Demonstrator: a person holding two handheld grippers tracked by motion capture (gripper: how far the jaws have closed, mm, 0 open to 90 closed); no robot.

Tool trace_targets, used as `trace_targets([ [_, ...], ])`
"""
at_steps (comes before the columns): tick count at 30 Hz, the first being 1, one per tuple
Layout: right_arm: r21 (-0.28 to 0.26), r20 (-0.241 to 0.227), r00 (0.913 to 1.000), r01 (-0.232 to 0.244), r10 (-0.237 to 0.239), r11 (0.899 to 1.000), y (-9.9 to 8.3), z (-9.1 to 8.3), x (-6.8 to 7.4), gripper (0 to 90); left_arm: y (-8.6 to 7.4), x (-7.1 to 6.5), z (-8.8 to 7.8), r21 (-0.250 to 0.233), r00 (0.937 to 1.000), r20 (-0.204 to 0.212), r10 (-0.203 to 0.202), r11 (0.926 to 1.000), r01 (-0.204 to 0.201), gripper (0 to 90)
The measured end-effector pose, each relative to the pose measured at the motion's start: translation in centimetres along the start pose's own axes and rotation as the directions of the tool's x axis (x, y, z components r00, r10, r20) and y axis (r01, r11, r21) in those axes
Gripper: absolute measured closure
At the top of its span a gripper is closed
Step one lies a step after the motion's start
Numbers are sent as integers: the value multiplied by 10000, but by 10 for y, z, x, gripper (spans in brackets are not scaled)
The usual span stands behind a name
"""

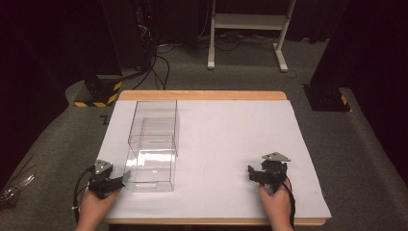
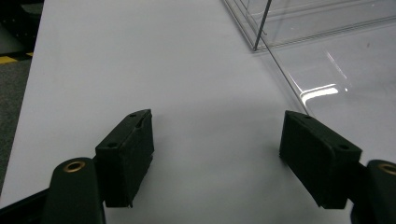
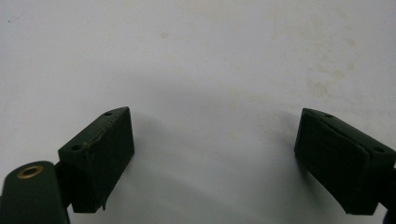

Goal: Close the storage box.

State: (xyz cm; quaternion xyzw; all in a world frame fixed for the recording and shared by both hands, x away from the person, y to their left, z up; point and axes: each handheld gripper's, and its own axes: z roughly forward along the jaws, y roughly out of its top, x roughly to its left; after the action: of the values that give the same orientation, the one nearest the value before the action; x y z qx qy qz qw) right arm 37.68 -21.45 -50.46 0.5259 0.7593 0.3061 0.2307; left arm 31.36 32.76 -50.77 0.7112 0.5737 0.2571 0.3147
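Left gripper (image 1: 126, 179): your jaws were spread wide, nothing between them, parked just beside the box.
Right gripper (image 1: 253, 173): jaws apart too, over bare white sheet (image 1: 231, 144).
Clear plastic rectangular box (image 1: 153, 144): sat on the table's left half, well away from your right hand.

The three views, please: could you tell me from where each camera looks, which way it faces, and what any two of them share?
High view: above the person's side, facing forward and down on the white table; both hands, left claw and right claw show.
Left gripper view: rides the left claw, looking along its open jaws over the table toward the clear box.
Right gripper view: rides the right claw, looking down past open jaws at bare table surface.
Shared: the high view and the left gripper view both show the clear box.
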Motion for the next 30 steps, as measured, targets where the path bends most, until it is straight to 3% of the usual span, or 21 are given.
trace_targets([
  [30,-35,27,10000,6,-6,10000,-1,0,1,118,0,0,0,7,10000,-4,52,10000,-52,267],
])
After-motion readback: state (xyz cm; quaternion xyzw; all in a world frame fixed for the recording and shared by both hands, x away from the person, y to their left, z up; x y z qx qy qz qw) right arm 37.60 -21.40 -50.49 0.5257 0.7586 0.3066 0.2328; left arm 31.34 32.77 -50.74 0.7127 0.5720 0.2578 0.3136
